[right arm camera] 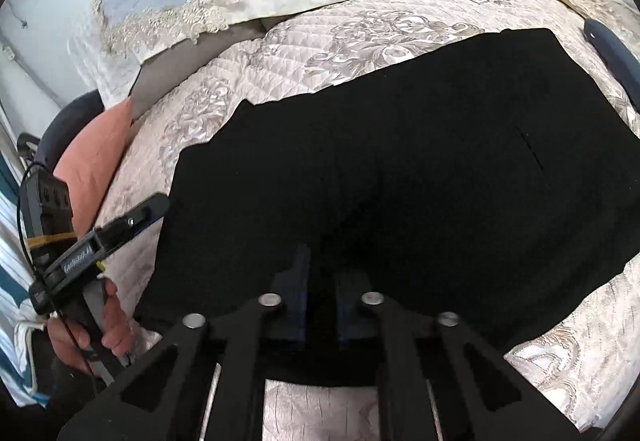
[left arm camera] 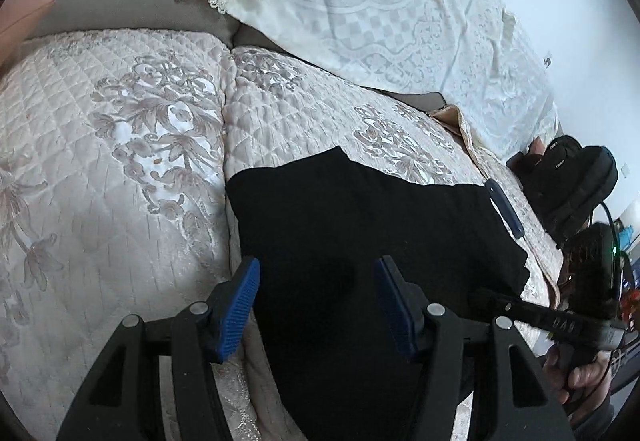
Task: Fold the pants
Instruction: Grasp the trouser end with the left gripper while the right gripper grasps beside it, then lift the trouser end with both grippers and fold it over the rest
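Lying under both, black pants [right arm camera: 400, 145]; left fingers [left arm camera: 240, 305] spread empty; right fingers [right arm camera: 298, 293] pinch them.

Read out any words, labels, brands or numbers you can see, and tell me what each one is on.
Nothing reads clearly.
White lettering on the right gripper: upside down, too blurred to read.
White print on the left gripper: too blurred to read.
Label on the black bag: too small to read.
Black pants: no text.

- Left tool [left arm camera: 316, 301]: blue pads held wide apart, angled downward (a hand [right arm camera: 90, 333] grips its handle).
- Right tool [right arm camera: 320, 305]: jaws closed, angled downward.
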`<state>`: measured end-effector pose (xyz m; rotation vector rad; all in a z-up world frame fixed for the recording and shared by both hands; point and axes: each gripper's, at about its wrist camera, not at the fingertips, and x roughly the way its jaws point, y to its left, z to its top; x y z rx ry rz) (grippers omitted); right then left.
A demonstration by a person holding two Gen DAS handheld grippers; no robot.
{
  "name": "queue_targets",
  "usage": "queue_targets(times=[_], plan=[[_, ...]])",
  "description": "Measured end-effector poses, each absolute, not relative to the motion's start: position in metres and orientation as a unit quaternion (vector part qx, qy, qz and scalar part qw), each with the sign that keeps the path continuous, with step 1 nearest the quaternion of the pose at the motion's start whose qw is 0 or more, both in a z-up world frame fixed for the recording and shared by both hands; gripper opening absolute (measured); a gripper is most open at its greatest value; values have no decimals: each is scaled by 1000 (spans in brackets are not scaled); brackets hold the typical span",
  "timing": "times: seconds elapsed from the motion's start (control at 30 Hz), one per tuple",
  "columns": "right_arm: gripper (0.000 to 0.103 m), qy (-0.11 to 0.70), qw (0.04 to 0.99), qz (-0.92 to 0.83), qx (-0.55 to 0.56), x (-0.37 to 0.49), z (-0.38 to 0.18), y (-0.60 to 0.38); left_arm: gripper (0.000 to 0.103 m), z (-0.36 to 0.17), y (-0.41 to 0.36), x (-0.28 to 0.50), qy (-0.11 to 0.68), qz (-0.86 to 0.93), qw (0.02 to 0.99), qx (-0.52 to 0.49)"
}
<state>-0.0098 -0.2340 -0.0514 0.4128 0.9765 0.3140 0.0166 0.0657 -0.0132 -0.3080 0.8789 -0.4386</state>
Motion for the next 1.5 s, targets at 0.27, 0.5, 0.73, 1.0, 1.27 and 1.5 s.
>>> queue_targets(times=[0.27,0.5,0.73,1.0,1.27,1.5], plan=[[4,451,857,124,218,-32,-56,-242,62,-20,68,15,424,-205,870,-149],[36,418,878,77,219,-42,-35,-261,62,-14,59,12,413,-217,875,-130],[51,362,870,-35,331,-79,-35,-336,62,-11,62,9,407,-218,876,-138],[54,359,838,-47,409,-81,-63,-371,62,-10,56,5,404,-226,877,-130],[60,325,827,-53,455,-54,-65,-385,62,-9,51,4,403,-234,876,-123],[29,337,845,-58,412,-31,-60,-379,62,-12,53,6,412,-236,870,-132]])
